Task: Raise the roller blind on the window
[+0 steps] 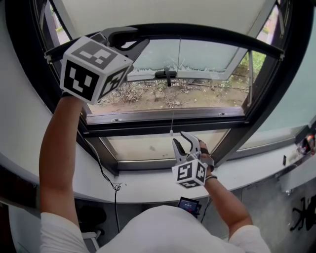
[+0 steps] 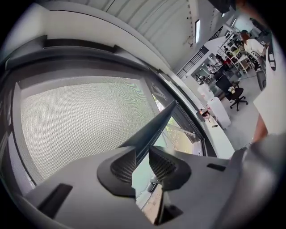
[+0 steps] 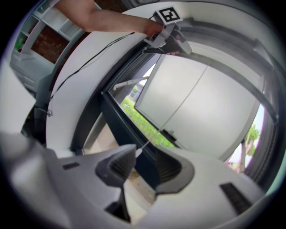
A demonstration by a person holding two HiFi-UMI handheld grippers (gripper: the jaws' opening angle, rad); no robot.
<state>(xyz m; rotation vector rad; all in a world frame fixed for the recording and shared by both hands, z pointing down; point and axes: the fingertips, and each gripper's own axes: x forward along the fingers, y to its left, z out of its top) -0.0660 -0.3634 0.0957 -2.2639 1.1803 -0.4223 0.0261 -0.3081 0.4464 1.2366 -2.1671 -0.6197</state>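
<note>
The cream roller blind point(image 1: 163, 12) hangs across the window's top, ending in a dark bottom bar point(image 1: 212, 35). My left gripper point(image 1: 134, 43) is raised high at the bar's left end, jaws shut on the bar. In the left gripper view the bar point(image 2: 156, 125) runs down between the pads of that gripper point(image 2: 142, 163), with the mesh fabric point(image 2: 80, 120) behind. My right gripper point(image 1: 186, 141) sits low by the sill, open. The thin pull cord point(image 1: 172, 113) hangs just above it. Its white end point(image 3: 135, 152) lies at the tip of one finger of the right gripper point(image 3: 145, 165), not pinched.
A dark window frame point(image 1: 163, 126) surrounds a tilted-out sash with a black handle point(image 1: 165, 74). A white sill point(image 1: 148, 185) carries a black cable point(image 1: 111, 183). Below it are a small screen point(image 1: 189, 203) and a chair base point(image 1: 301, 217). People and desks point(image 2: 241, 49) are behind.
</note>
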